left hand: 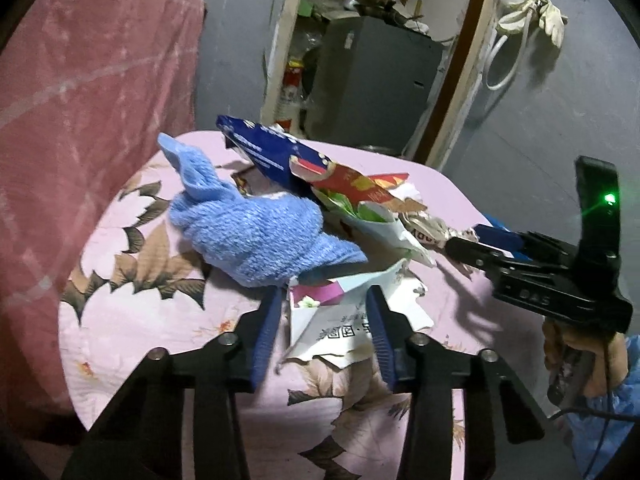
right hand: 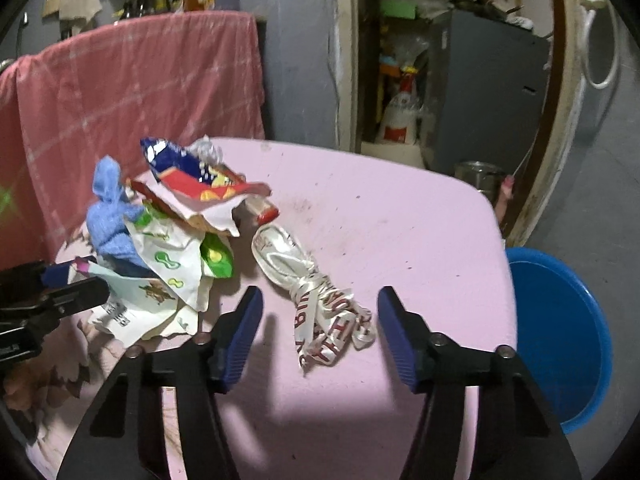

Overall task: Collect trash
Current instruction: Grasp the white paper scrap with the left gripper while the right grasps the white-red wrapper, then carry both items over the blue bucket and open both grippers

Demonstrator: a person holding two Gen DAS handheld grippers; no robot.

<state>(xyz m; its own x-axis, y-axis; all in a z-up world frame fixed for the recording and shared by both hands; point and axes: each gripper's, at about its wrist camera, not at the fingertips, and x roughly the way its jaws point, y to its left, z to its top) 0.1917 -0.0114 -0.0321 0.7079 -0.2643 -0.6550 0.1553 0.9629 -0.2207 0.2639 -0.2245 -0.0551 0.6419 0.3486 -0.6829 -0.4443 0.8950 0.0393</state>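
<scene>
Now the right gripper [right hand: 320,332] is spread wide around the white ribbon [right hand: 320,312], so it should drop straight down and squeeze the knotted middle tight.

A pink cloth with a leaf print [left hand: 132,280] is spread over the table. A red checked cloth [right hand: 132,80] is draped over something behind it. A grey cabinet [left hand: 376,80] is seen through the doorway [right hand: 452,60], with a white bottle with a red label [right hand: 400,120] beside it. A metal pot [right hand: 480,176] is set on the floor near the door frame. Pale gloves, or perhaps rags, [left hand: 540,16] are hung on the grey wall above a white hose [left hand: 508,64].
</scene>
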